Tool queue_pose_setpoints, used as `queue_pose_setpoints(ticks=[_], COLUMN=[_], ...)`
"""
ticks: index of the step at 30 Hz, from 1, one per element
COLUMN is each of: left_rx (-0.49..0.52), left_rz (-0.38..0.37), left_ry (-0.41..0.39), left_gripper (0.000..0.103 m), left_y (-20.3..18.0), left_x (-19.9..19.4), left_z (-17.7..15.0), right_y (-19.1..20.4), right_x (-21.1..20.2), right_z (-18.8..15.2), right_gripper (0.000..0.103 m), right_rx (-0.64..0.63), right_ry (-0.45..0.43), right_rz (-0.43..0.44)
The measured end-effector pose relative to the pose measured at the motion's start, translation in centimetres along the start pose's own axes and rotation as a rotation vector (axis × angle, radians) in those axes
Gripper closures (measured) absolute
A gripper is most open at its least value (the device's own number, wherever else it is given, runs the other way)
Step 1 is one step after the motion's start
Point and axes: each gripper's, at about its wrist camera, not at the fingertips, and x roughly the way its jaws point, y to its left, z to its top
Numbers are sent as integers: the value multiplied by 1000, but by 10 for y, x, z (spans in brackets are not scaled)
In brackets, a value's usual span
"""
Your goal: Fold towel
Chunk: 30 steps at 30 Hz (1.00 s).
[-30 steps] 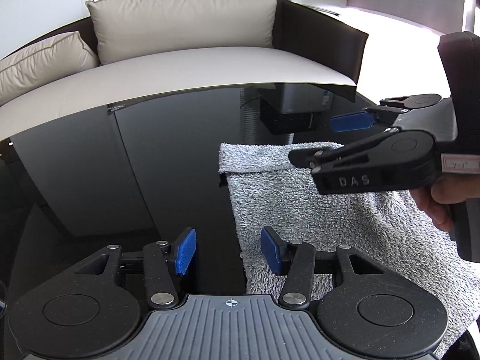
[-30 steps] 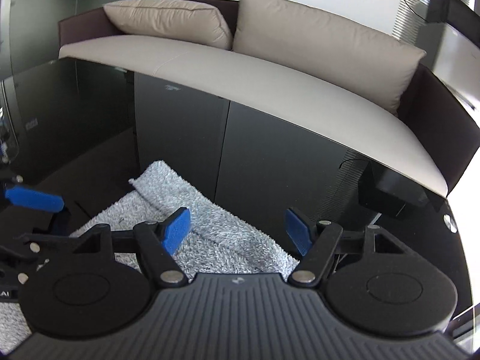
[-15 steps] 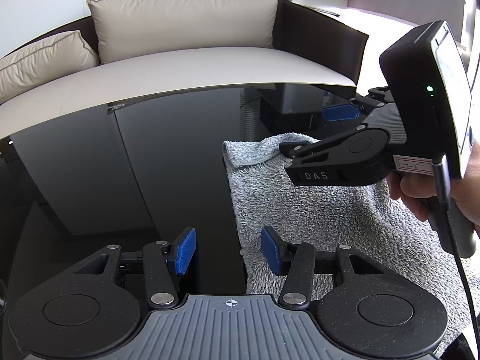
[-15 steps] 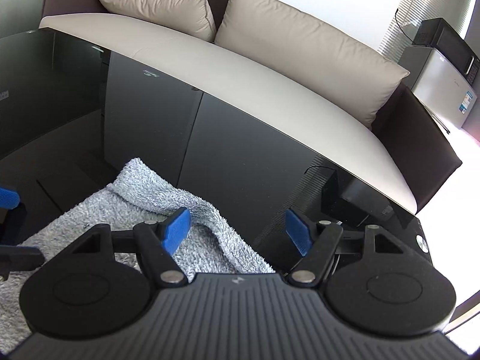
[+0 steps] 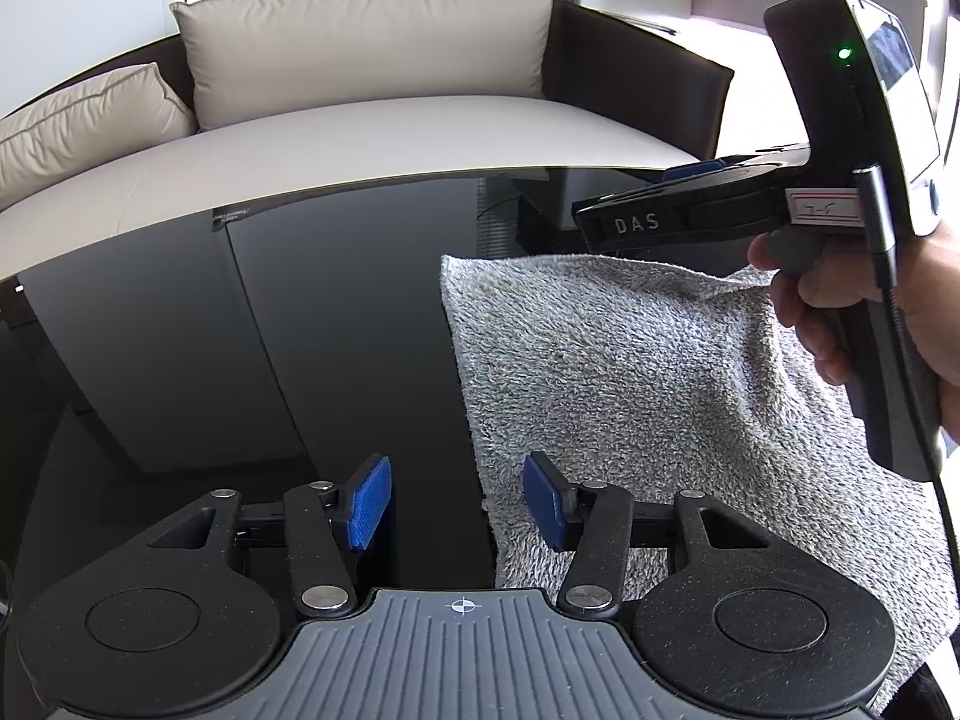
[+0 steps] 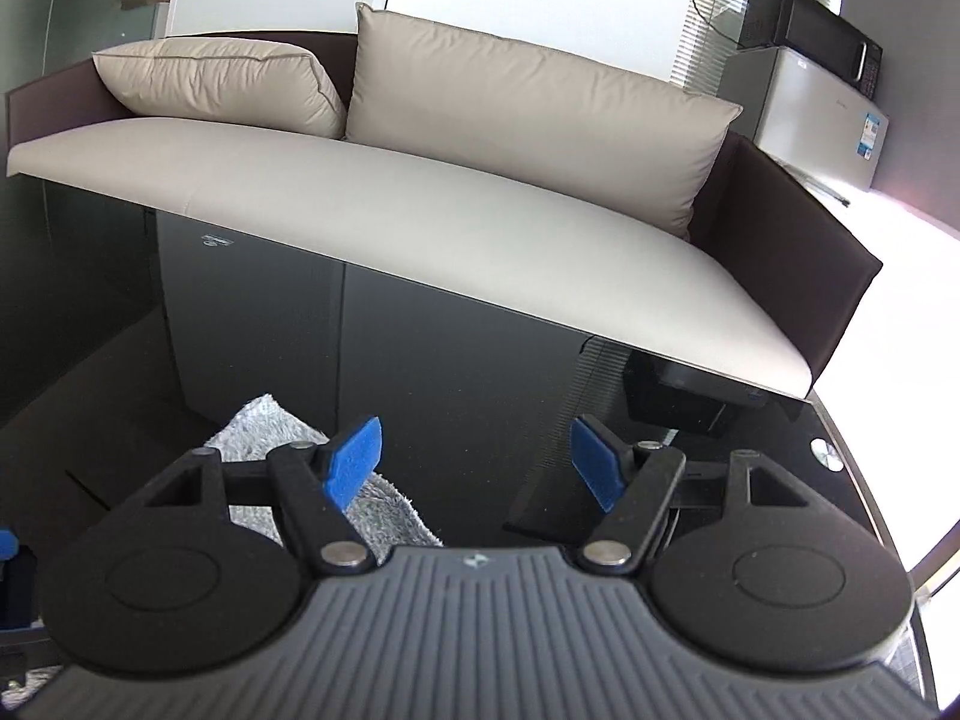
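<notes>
A grey terry towel (image 5: 648,384) lies spread on the glossy black table (image 5: 300,324). My left gripper (image 5: 459,501) is open and empty, low over the towel's near left edge; its right pad sits over the cloth. My right gripper (image 6: 477,465) is open and empty, raised above the towel's far edge. Only a small far part of the towel (image 6: 258,426) shows under its left finger. In the left wrist view the right gripper's body (image 5: 744,192) hangs over the far right of the towel, held by a hand (image 5: 870,312).
A beige sofa (image 6: 420,204) with two cushions stands right behind the table's far edge. A small fridge with a microwave (image 6: 804,84) stands at the far right. The table's right edge (image 6: 864,480) curves close to the right gripper.
The right gripper has lifted up and back from the towel, staying open. The towel's far edge, bunched half a second ago, now lies flat. The left gripper has not moved.
</notes>
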Motion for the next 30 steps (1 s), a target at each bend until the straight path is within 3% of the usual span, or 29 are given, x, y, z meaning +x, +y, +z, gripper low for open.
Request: queue_pose_setpoints(ticks=[10,21,30], left_rx=[3,5,2], left_rz=[9,60,93], left_ry=[-2,3,15], left_gripper=[53,51,50], left_y=[-1,-4,-7], left_x=[1,-5,-9], left_z=[1,-2,-2], right_y=[-6,-61,-74], right_x=[-28,-70,-98], right_z=[-18,-53,-86], right_gripper=[30,30,30], right_rx=[-3,102,76], right_ry=[58,58,105], right_rz=[-52,-198,-179])
